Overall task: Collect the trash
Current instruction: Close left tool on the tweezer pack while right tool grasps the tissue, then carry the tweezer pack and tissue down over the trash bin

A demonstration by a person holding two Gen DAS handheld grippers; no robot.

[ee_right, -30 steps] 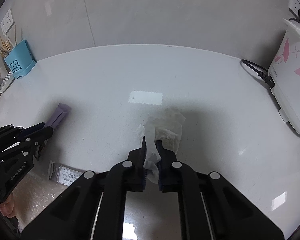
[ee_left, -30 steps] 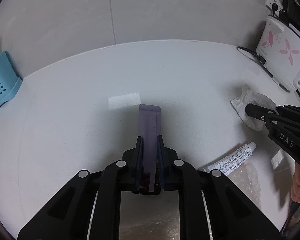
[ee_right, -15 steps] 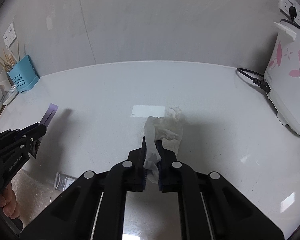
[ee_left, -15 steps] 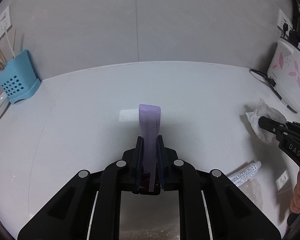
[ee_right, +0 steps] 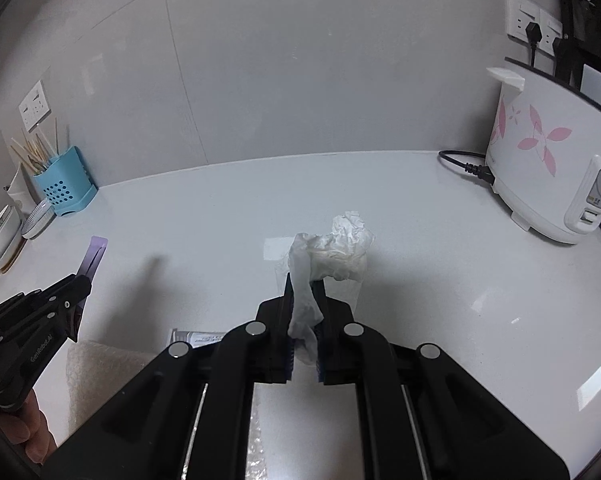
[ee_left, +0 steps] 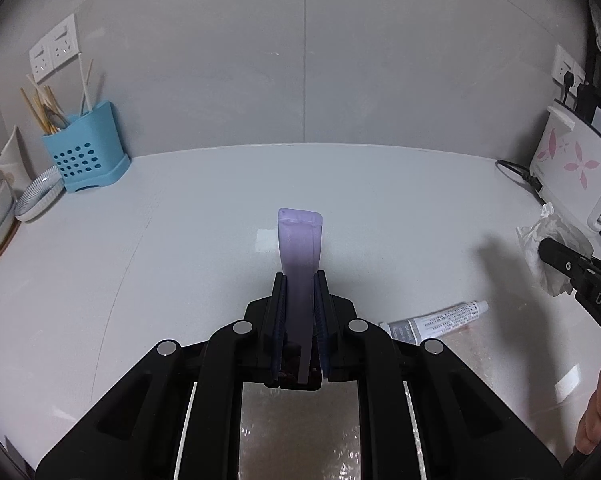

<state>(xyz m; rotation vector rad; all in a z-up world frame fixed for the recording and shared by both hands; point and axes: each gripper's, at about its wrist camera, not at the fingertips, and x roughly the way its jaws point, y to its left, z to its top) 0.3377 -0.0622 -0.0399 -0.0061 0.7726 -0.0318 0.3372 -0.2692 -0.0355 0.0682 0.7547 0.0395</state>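
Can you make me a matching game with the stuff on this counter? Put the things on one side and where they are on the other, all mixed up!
Things:
1. purple packet
2. crumpled tissue
3. small white tube
4. blue holder

Places:
A. standing by the back wall with sticks in it
B. pinched in the right tongs
C. lying flat on the counter
D. pinched in the left tongs

Pairs: 1-D, 2-B, 3-C, 4-A

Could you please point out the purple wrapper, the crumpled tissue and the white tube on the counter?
purple wrapper (ee_left: 298, 240): left wrist view, its upper flat face above the gripper.
crumpled tissue (ee_right: 340, 250): right wrist view, the bunched top.
white tube (ee_left: 440, 318): left wrist view, mid-body on the printed label.
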